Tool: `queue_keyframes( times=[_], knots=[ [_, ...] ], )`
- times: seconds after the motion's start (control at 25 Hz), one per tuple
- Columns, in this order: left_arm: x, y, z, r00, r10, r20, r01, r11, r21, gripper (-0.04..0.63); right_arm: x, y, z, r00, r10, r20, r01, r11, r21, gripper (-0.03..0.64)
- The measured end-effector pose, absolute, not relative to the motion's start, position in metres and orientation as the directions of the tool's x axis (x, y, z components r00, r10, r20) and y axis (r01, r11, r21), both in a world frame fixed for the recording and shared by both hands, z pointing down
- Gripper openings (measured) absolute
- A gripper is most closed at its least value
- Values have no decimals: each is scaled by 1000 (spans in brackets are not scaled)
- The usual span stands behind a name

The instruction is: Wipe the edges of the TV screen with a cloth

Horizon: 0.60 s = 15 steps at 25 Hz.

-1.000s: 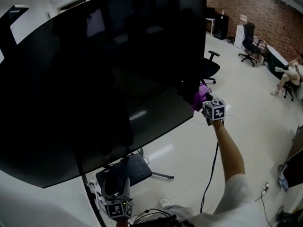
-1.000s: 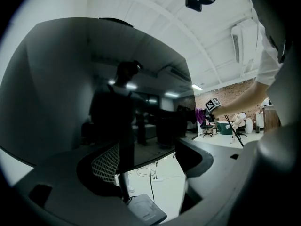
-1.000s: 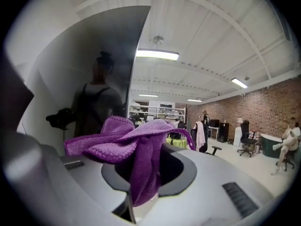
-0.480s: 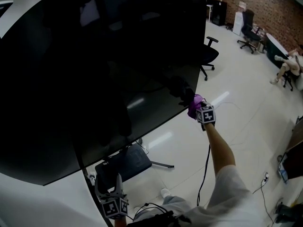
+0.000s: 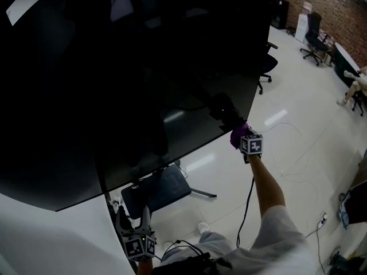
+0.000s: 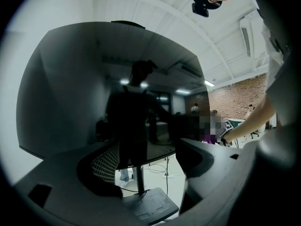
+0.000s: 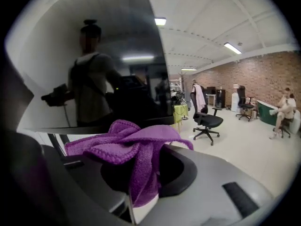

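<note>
Right gripper (image 5: 241, 139) is clamped on a purple cloth (image 5: 237, 134), the jaws nearly closed with the bunched fabric (image 7: 133, 147) spilling over their tips. In the head view it sits at about 3 o'clock from the picture's middle, on an outstretched arm. The cloth meets the TV screen (image 5: 114, 67) at the screen's 5 o'clock corner, on the bottom edge; in the right gripper view the fabric lies right under that dark edge (image 7: 117, 121), and I cannot tell how firmly it presses.

Left gripper (image 5: 133, 215) hangs low at 7 o'clock in the head view, well apart from the cloth. Its jaws stand wide with nothing between them; through the gap its own view shows the TV stand (image 6: 146, 202) on the floor. In the head view the stand (image 5: 157, 192) lies at 1 o'clock from this gripper.

An office chair (image 5: 267, 66) stands on the pale floor at 1 o'clock from the right gripper, beyond the screen's right edge.
</note>
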State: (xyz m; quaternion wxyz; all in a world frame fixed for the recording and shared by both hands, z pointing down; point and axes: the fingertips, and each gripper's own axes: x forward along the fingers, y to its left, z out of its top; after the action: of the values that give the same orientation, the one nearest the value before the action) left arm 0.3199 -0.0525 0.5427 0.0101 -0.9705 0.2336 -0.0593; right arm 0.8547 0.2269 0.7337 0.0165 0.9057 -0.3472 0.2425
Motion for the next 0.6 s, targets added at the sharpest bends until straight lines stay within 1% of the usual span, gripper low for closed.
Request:
queue_keyframes(
  times=[0.24,0.36,0.6],
  knots=[
    [300,-61,538,884,-456,102,-455,-890,-38,347,790,159,728,564,-709,424,-731,-667,-142,89],
    [279,-72,538,874,-470,118,-471,-882,-27,347,751,124,731,523,-742,420,-764,-626,-155,89],
    [237,-89,522,853,-514,93,-518,-855,15,347,680,59,728,448,-793,413,-819,-549,-167,89]
  ],
)
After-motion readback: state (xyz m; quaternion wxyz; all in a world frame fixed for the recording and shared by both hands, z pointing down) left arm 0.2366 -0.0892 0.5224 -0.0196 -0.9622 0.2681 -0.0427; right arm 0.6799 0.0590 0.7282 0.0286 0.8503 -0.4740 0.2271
